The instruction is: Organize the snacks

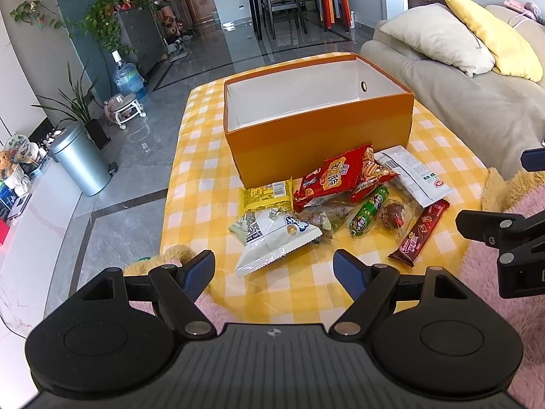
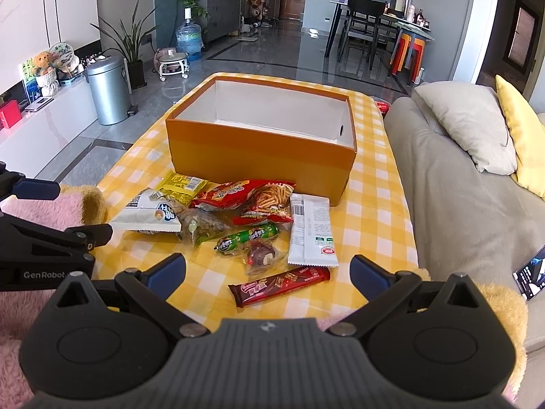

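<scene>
An empty orange box (image 1: 320,136) (image 2: 259,160) with a white inside stands on the yellow checked table (image 1: 204,177) (image 2: 371,221). In front of it lies a pile of snacks: a white chip bag (image 1: 272,238) (image 2: 146,214), a yellow packet (image 1: 265,196) (image 2: 182,184), a red bag (image 1: 340,177) (image 2: 252,197), a green sausage (image 1: 369,211) (image 2: 248,237), a white packet (image 1: 415,177) (image 2: 311,231), and a brown wafer bar (image 1: 419,235) (image 2: 279,284). My left gripper (image 1: 274,272) is open and empty, just short of the chip bag. My right gripper (image 2: 269,272) is open and empty, around the wafer bar's near side.
A grey sofa (image 2: 453,177) with pillows runs along the table's right side. A pink fluffy cover (image 1: 504,289) (image 2: 41,204) lies at the near edge. A metal bin (image 2: 109,92), plants and a water jug stand on the floor to the left. A phone (image 2: 531,276) lies at right.
</scene>
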Action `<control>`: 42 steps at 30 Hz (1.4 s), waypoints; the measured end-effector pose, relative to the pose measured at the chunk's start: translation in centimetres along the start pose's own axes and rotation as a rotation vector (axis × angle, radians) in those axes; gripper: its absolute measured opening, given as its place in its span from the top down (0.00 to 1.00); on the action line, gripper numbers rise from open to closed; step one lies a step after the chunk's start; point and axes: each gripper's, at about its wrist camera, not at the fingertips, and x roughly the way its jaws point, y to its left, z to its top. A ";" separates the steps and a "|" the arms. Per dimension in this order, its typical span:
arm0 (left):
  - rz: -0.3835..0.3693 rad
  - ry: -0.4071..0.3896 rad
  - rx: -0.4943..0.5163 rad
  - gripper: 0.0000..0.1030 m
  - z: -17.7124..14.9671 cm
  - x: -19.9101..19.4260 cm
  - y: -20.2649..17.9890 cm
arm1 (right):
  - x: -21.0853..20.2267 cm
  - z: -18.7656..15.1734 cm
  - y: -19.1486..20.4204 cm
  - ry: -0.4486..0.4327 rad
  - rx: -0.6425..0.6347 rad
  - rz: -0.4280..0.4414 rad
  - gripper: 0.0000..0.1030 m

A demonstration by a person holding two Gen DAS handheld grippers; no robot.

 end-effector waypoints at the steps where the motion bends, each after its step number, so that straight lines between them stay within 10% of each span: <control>1: 0.000 0.000 0.000 0.10 0.0 0.0 0.0 | 0.0 0.0 0.0 0.000 0.000 0.000 0.04; 25: -0.125 0.090 -0.046 0.26 1.9 1.6 1.2 | 1.6 0.7 -0.5 0.039 0.021 0.049 0.04; 31: -0.210 0.124 -0.137 0.44 3.5 3.4 2.8 | 3.0 1.5 -1.0 0.061 0.045 0.081 0.26; 42: -0.203 0.224 -0.278 0.29 6.7 8.7 5.2 | 7.9 4.2 -1.1 0.095 0.103 0.172 0.38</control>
